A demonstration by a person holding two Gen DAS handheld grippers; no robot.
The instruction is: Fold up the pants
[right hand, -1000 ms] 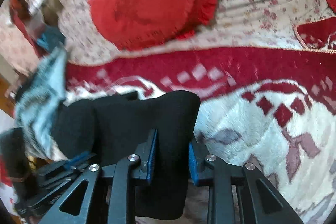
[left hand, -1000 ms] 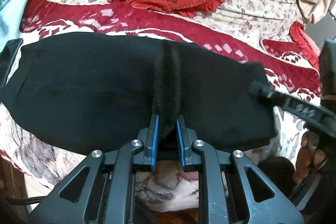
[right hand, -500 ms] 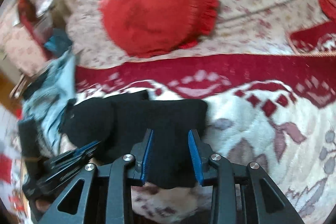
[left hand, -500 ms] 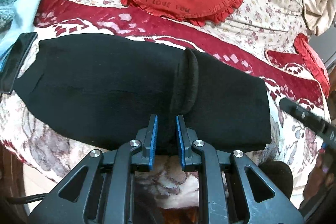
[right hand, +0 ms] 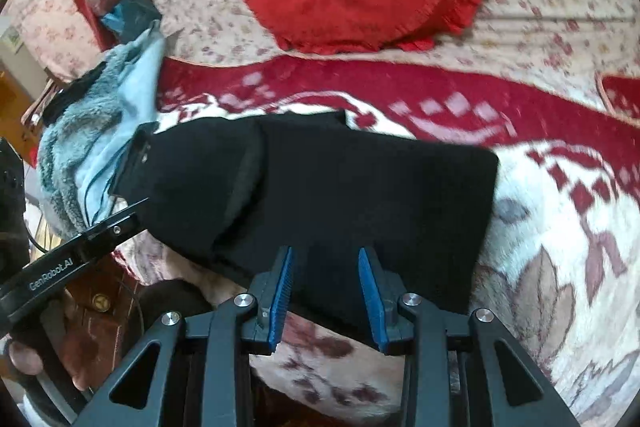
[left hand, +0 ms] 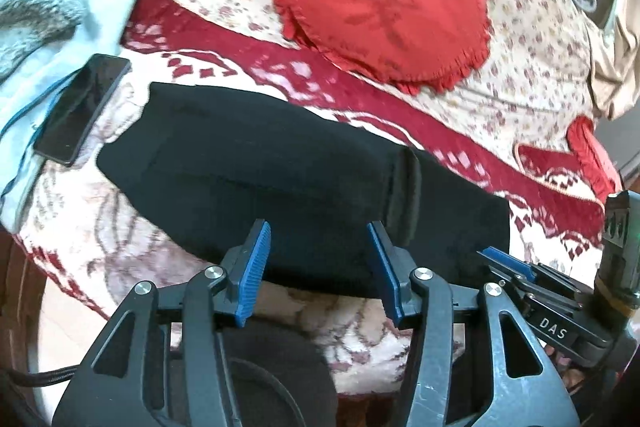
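Note:
The black pants [left hand: 280, 179] lie folded in a flat band across the patterned blanket [left hand: 100, 227], with a raised fold ridge [left hand: 406, 195] right of middle. They also show in the right wrist view [right hand: 360, 203]. My left gripper [left hand: 318, 259] is open and empty, just at the pants' near edge. My right gripper [right hand: 326, 279] is open and empty over the near edge at the right end. The right gripper also shows in the left wrist view [left hand: 520, 275] at the lower right.
A red round cushion [left hand: 380, 7] lies behind the pants on the floral bedspread [left hand: 532, 39]. A black phone [left hand: 82, 109] lies on a light blue fleece [left hand: 52, 39] left of the pants. The bed's near edge runs just below the grippers.
Both grippers have opened and let go of the pants, which now lie flat. Both have drawn back toward the near edge, and the left view has swung to the right.

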